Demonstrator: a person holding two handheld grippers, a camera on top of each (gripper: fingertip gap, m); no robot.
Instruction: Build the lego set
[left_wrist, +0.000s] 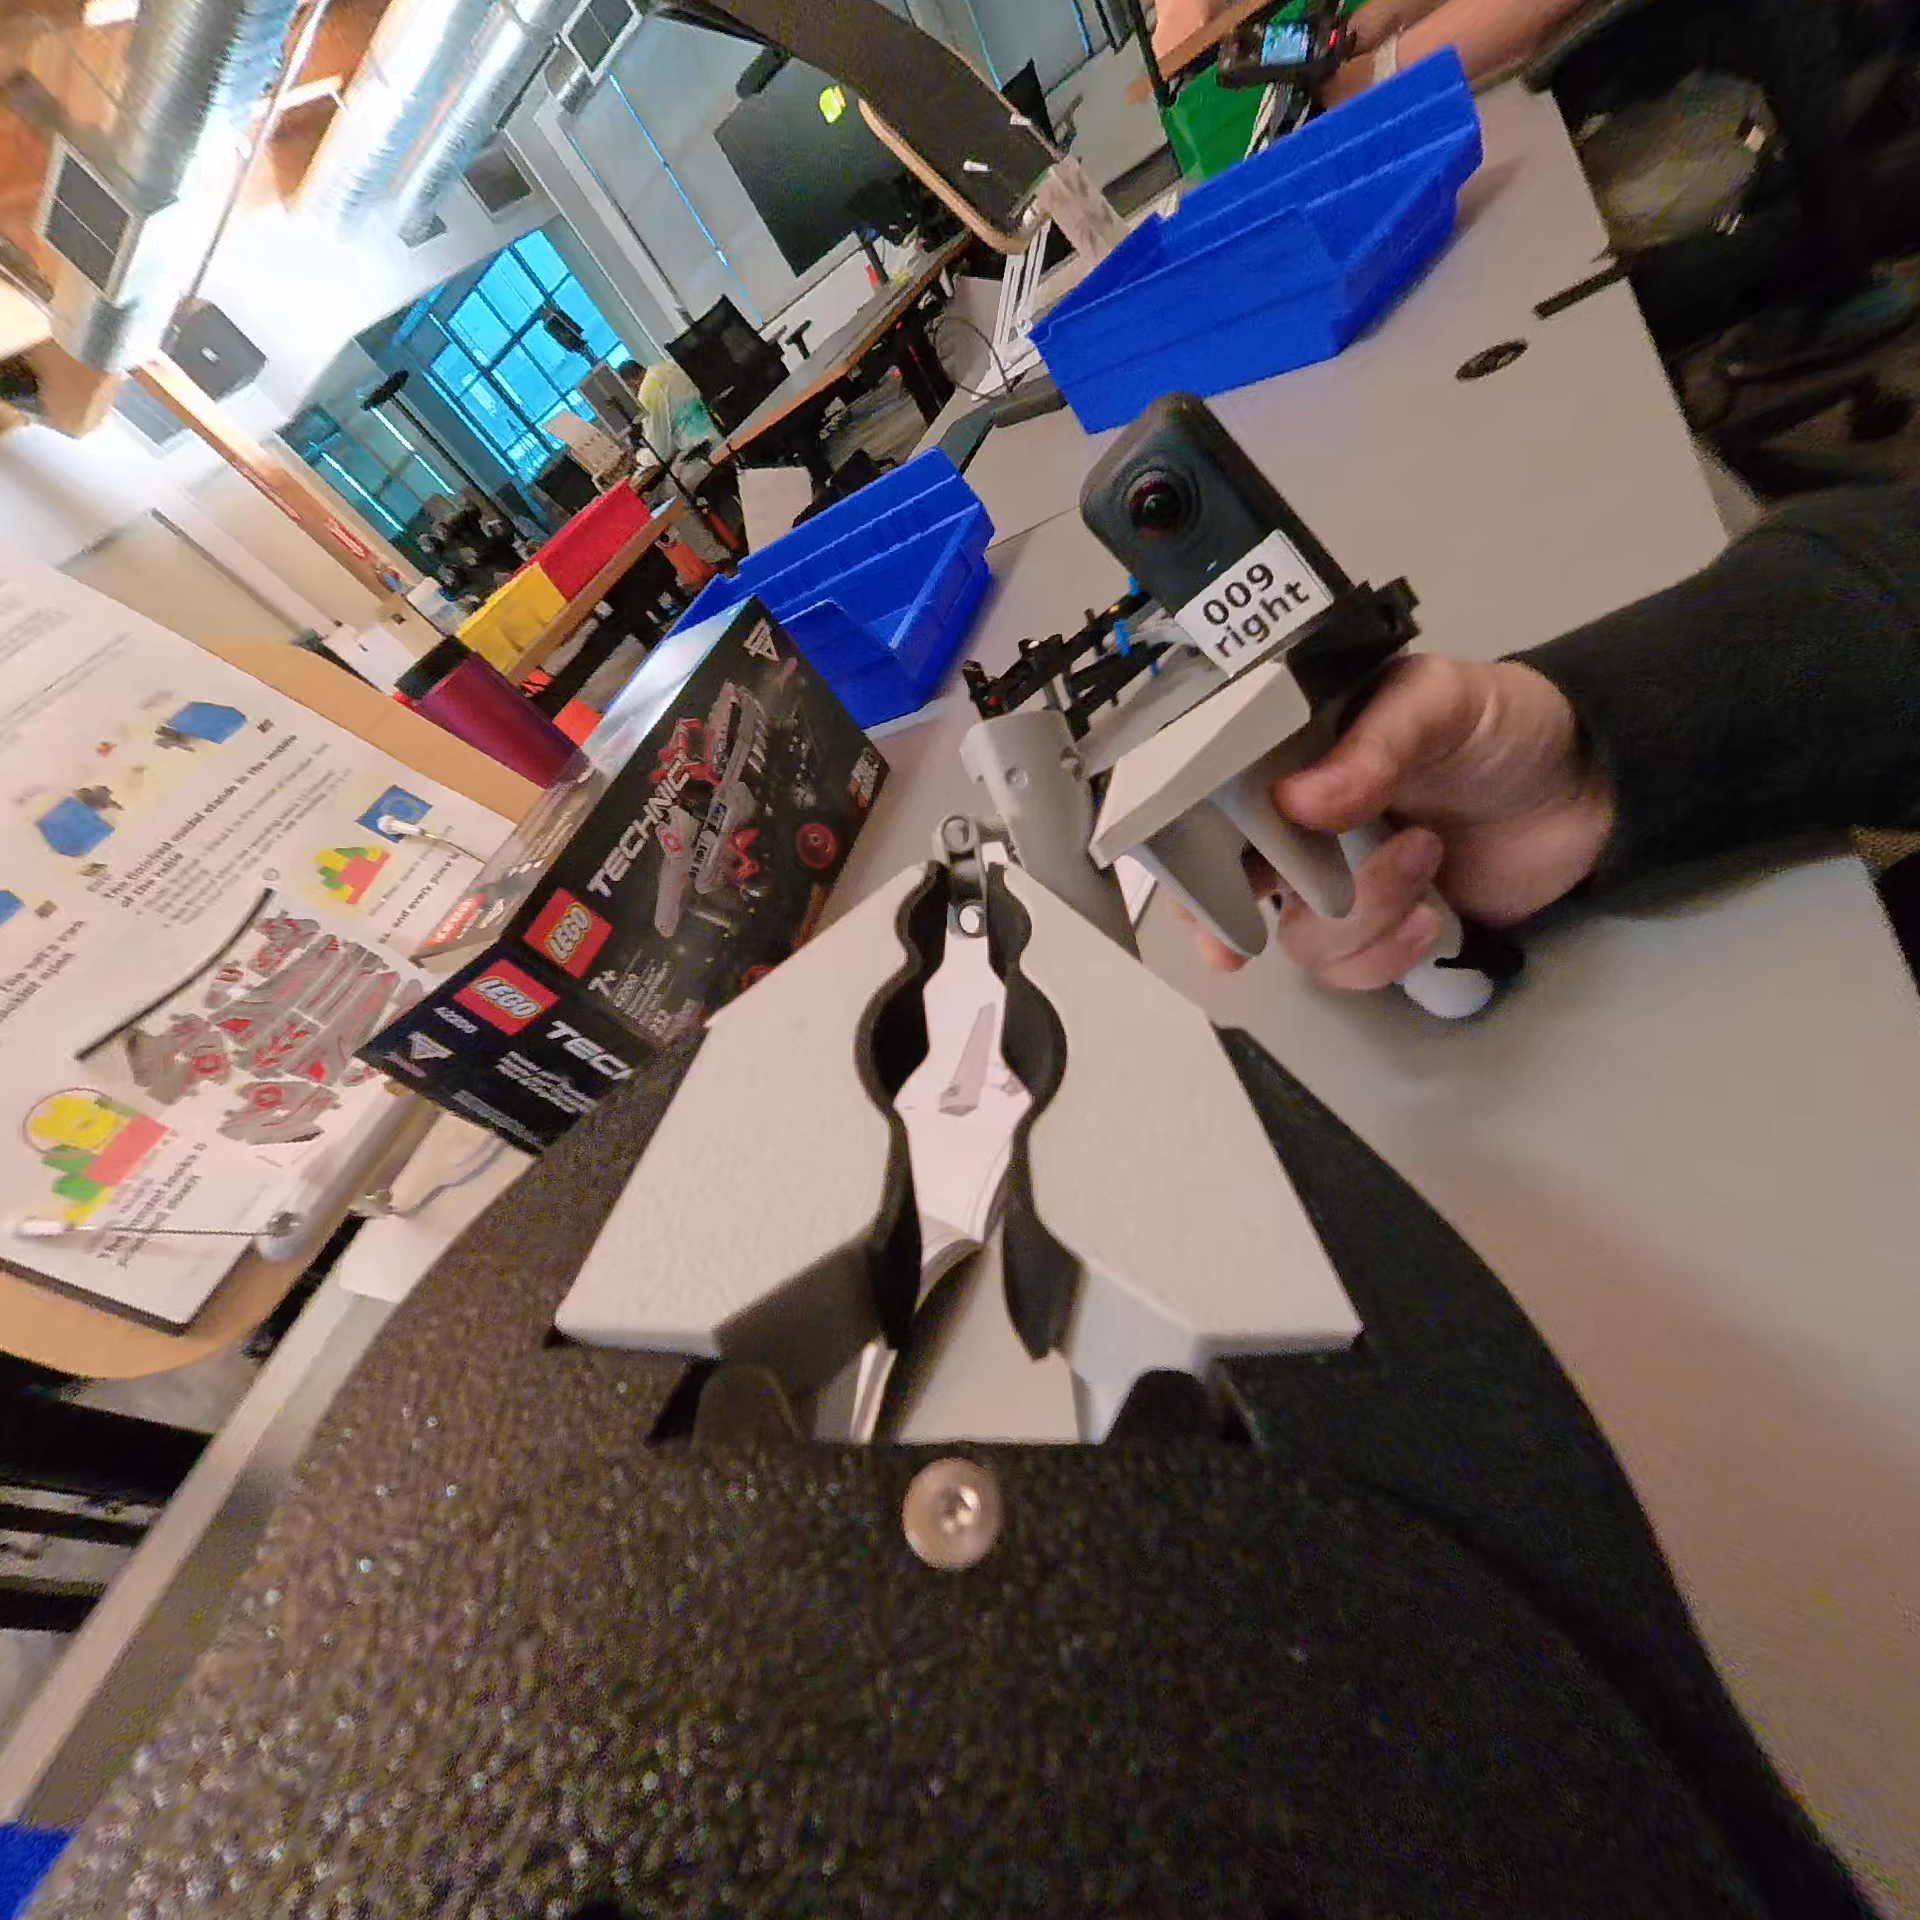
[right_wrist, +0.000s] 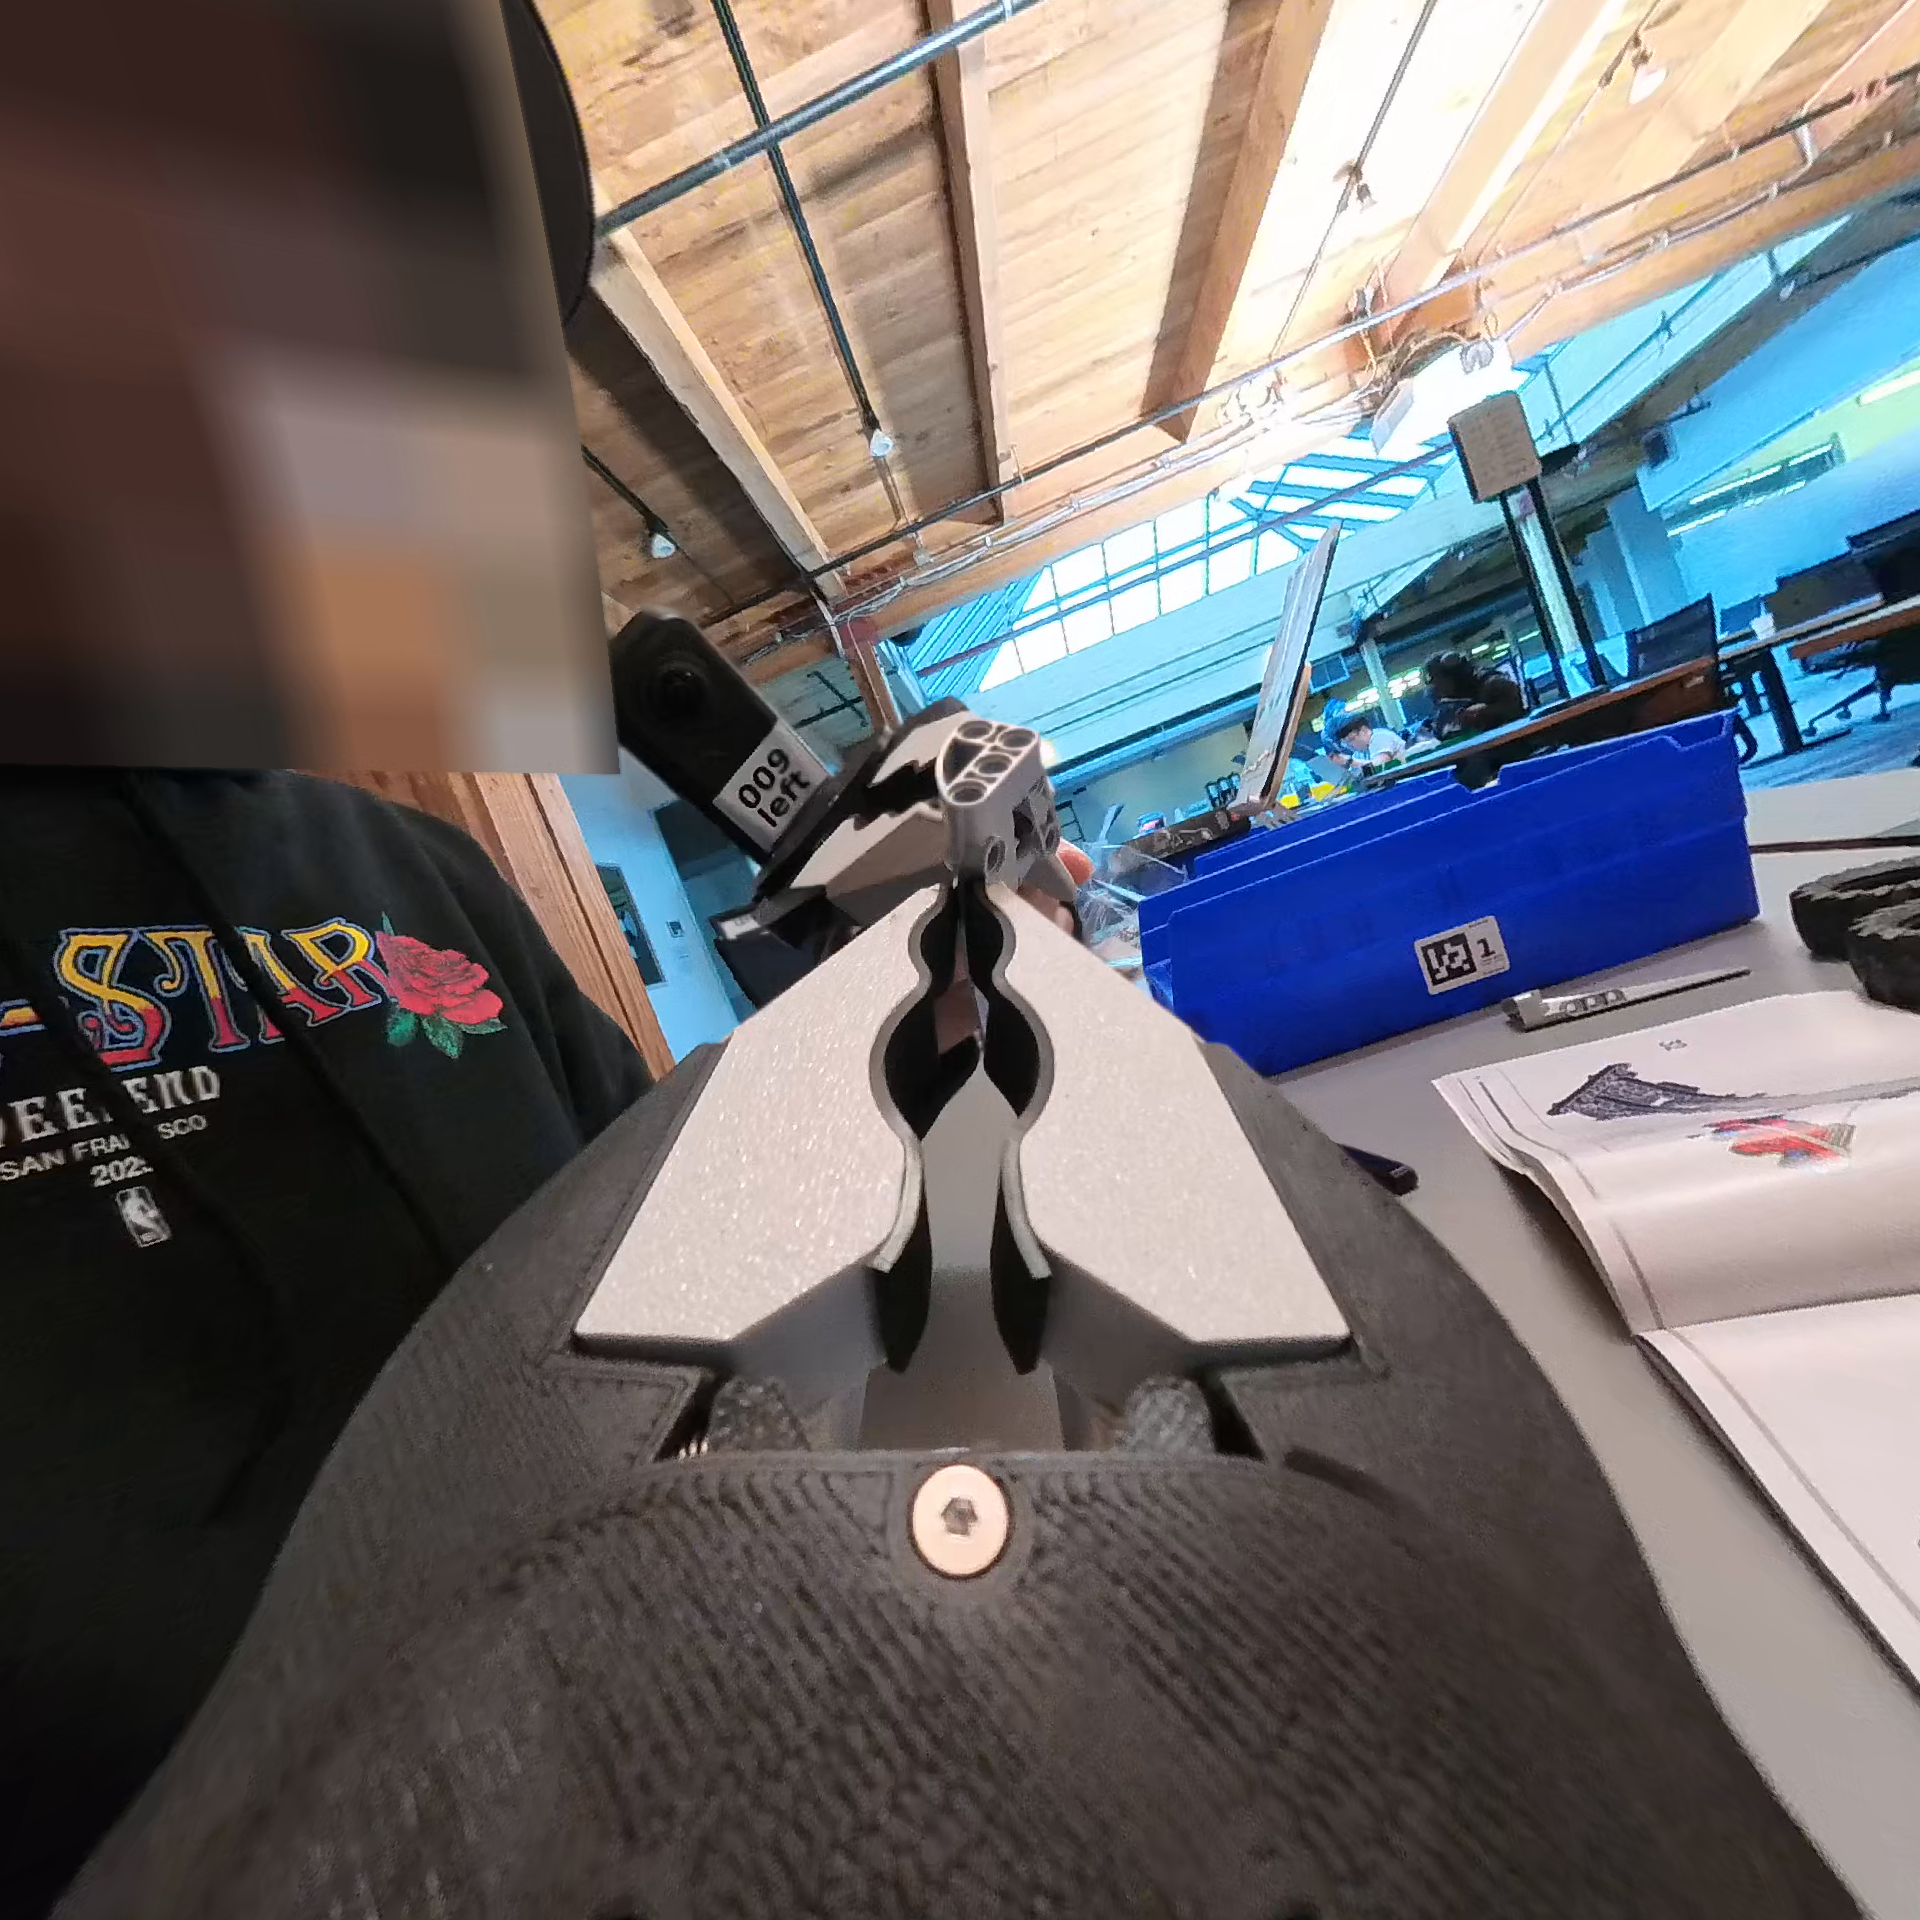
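Note:
My left gripper (left_wrist: 971, 883) is shut on a small dark grey Technic piece (left_wrist: 966, 868) at its tips. My right gripper (right_wrist: 971, 899) is shut on a grey Technic assembly (right_wrist: 987, 790) with round holes, held up in the air. In the left wrist view the assembly (left_wrist: 1023, 727) shows as a grey part with a black frame and blue pins, just beyond my left tips. A hand (left_wrist: 1455, 821) holds the right gripper's handle. The two grippers face each other, tips close together. Whether the small piece touches the assembly I cannot tell.
Blue bins (left_wrist: 1268, 249) (left_wrist: 873, 592) stand on the grey table (left_wrist: 1558, 1143). A Lego box (left_wrist: 686, 831) and an instruction sheet (left_wrist: 187, 883) are at the left. In the right wrist view are a blue bin (right_wrist: 1455, 883), an open booklet (right_wrist: 1714, 1195), black tyres (right_wrist: 1870, 925), a grey beam (right_wrist: 1579, 1003) and a person's dark sweatshirt (right_wrist: 208, 1143). The tips of both grippers are at nearly the same place.

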